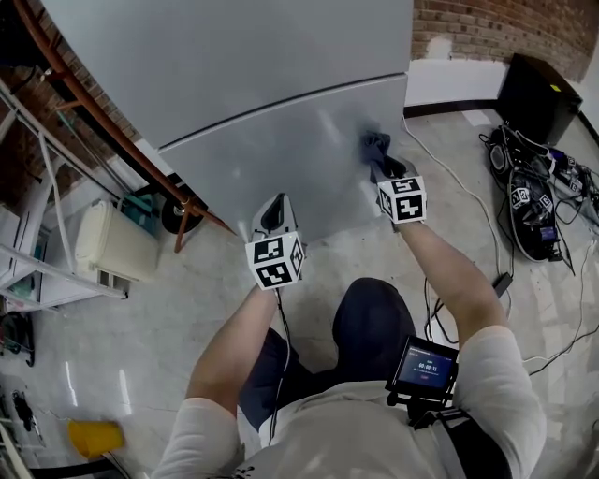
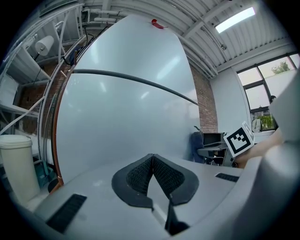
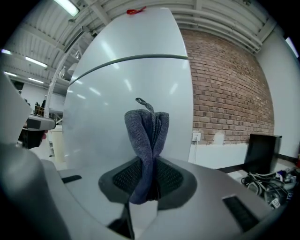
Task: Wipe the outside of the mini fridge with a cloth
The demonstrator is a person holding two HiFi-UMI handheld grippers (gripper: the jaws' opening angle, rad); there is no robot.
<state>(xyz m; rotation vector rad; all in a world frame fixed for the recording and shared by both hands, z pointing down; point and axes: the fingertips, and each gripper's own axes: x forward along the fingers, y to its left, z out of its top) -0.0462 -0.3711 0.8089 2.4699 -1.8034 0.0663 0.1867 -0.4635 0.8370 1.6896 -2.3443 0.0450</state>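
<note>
The grey mini fridge (image 1: pixel 281 103) stands ahead of me, with a dark seam between its two doors. My right gripper (image 1: pixel 382 170) is shut on a folded blue-grey cloth (image 1: pixel 375 150) that rests against the lower door near its right edge. In the right gripper view the cloth (image 3: pixel 146 136) sticks up from between the pads in front of the fridge (image 3: pixel 126 84). My left gripper (image 1: pixel 271 217) is shut and holds nothing, a little way off the lower door's bottom part. Its view faces the fridge front (image 2: pixel 126 108), with the jaws pressed together.
A brick wall (image 1: pixel 505 23) runs behind. A black box (image 1: pixel 538 94) and a tangle of cables (image 1: pixel 533 201) lie on the floor at right. At left stand a white rack (image 1: pixel 37 234), a white canister (image 1: pixel 103 245) and an orange-brown frame (image 1: pixel 122 140). A yellow object (image 1: pixel 94 436) lies near left.
</note>
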